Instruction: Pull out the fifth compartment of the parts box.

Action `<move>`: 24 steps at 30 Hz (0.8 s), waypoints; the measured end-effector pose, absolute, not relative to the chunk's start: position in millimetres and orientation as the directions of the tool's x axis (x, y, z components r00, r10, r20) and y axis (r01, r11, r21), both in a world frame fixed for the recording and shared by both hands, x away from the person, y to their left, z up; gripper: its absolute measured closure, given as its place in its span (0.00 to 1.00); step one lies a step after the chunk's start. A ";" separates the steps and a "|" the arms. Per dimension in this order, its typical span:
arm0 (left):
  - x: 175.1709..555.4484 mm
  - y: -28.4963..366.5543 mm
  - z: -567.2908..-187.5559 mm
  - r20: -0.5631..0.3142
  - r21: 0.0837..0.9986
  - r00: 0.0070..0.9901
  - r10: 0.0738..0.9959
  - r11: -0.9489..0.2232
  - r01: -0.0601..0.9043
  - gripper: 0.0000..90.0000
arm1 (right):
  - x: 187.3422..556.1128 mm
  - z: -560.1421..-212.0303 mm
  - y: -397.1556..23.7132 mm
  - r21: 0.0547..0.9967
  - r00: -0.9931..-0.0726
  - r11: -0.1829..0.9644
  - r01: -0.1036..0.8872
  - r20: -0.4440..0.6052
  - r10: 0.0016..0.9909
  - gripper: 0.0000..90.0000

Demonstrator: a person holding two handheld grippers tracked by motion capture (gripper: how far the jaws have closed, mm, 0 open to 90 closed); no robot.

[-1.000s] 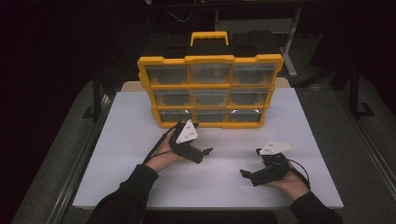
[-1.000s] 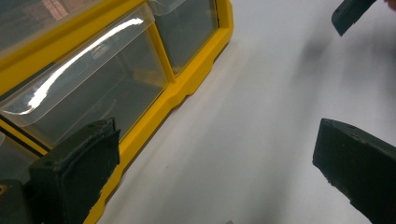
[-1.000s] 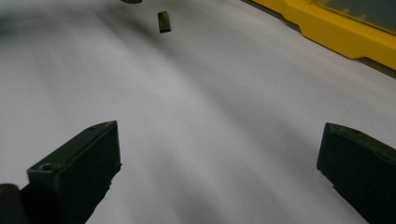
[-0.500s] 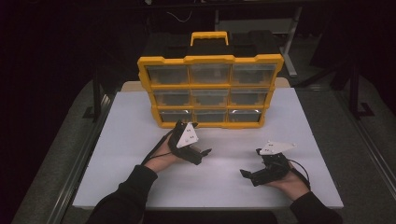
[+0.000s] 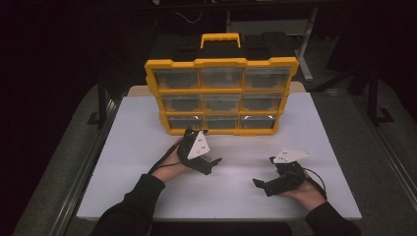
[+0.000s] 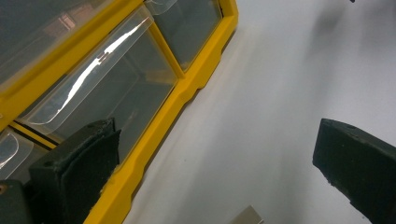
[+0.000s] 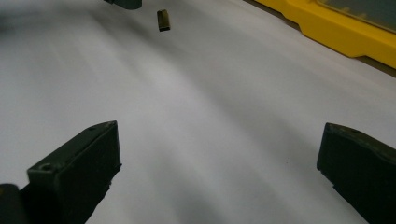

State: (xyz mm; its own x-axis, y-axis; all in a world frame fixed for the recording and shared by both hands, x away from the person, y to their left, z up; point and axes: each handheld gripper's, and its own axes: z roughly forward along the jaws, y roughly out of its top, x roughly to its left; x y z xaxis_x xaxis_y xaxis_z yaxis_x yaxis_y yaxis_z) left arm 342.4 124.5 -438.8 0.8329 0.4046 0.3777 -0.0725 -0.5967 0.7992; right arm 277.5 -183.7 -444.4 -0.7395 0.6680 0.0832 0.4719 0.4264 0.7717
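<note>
The organizer [image 5: 221, 96] stood upright at the back of the white table [image 5: 147, 191], yellow-framed, with three rows of clear drawers and a handle on top. My left gripper [image 5: 199, 152], jaws spread and empty, hovered just before its bottom-left drawer [image 6: 107, 93]. My right gripper [image 5: 275, 184] lay well apart near the front edge, jaws wide too.

- No lettering, brand, number or sign can be read anywhere here.
- The yellow organizer case [image 5: 221, 93] carries no legible label on its frame or its clear drawers.
</note>
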 end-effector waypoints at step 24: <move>338.5 126.0 -439.2 0.478 0.759 0.786 0.393 -0.635 -0.144 0.00 | 276.5 -444.2 -183.2 0.771 -0.744 0.434 0.467 0.077 0.664 0.00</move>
